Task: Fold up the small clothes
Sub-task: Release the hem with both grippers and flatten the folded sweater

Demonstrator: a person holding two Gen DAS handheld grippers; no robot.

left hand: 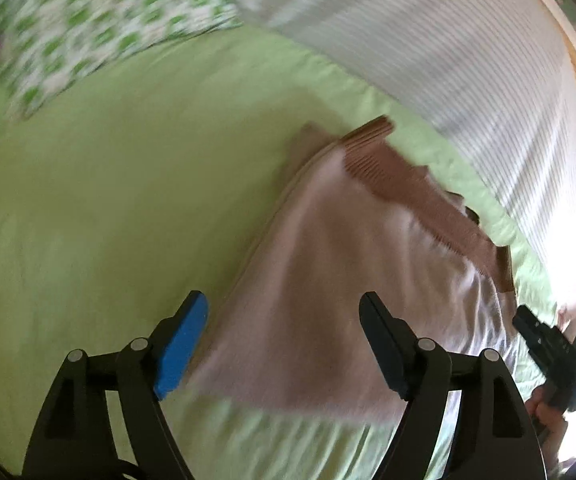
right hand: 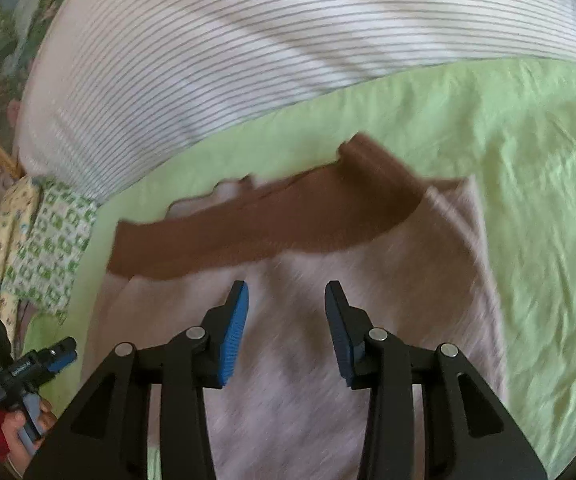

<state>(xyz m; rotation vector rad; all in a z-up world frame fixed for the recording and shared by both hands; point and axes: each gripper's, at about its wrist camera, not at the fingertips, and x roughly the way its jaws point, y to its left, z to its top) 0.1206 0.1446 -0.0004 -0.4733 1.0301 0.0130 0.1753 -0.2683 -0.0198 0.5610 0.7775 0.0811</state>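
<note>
1. Lying flat on the green sheet (right hand: 528, 152) of a bed, the pink garment (right hand: 368, 280) has a brown ribbed band (right hand: 248, 232) along its far edge.
2. Left claw (left hand: 284, 344): jaws wide apart, holding nothing, poised over the garment's near corner; the blue pad (left hand: 180, 348) sits at the cloth's left edge, over the sheet.
3. Right claw (right hand: 286, 332): jaws apart, holding nothing, above the middle of the garment, short of the brown band.
4. Each claw shows at the margin of the other's view: the right one at the lower right of the left view, the left one at the lower left of the right view, gripped by a hand (right hand: 20, 432).
5. A white striped cover (right hand: 248, 40) lies beyond the garment, over the far side of the sheet.
6. A green-and-white patterned cloth (right hand: 48, 248) lies left of the garment, apart from it.
7. Both views are motion-blurred; fine detail of the garment cannot be told.
</note>
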